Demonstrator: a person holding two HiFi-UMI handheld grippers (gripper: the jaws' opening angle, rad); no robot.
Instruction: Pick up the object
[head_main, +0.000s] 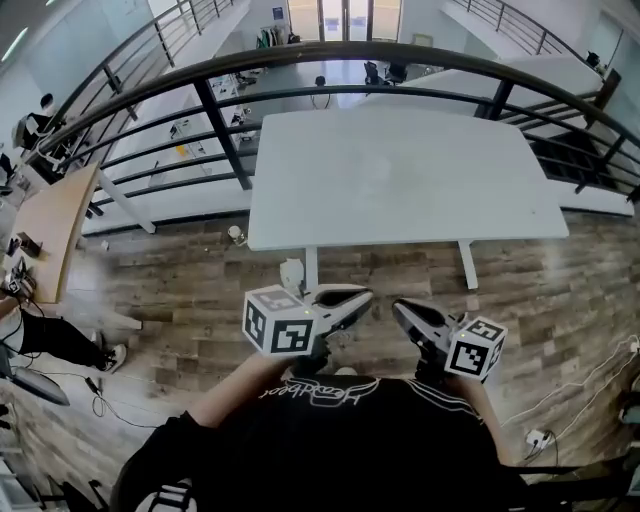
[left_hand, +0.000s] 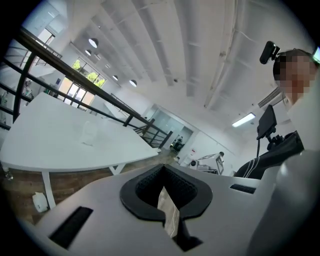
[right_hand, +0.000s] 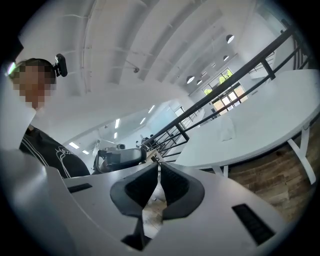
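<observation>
A small clear, see-through object (left_hand: 89, 133) stands on the white table (head_main: 400, 190); it also shows in the right gripper view (right_hand: 228, 131), and what it is I cannot tell. Both grippers hang low in front of the person's chest, short of the table's near edge and well apart from the object. My left gripper (head_main: 367, 297) has its black jaws closed tip to tip with nothing between them (left_hand: 162, 168). My right gripper (head_main: 398, 307) is likewise closed and empty (right_hand: 159, 163). Their tips point toward each other.
A black metal railing (head_main: 330, 55) curves behind the table, with a lower floor beyond. A small white container (head_main: 291, 273) stands on the wood floor by the table's left leg. A wooden desk (head_main: 50, 225) and a seated person (head_main: 60, 340) are at the left. Cables (head_main: 570, 400) lie at the right.
</observation>
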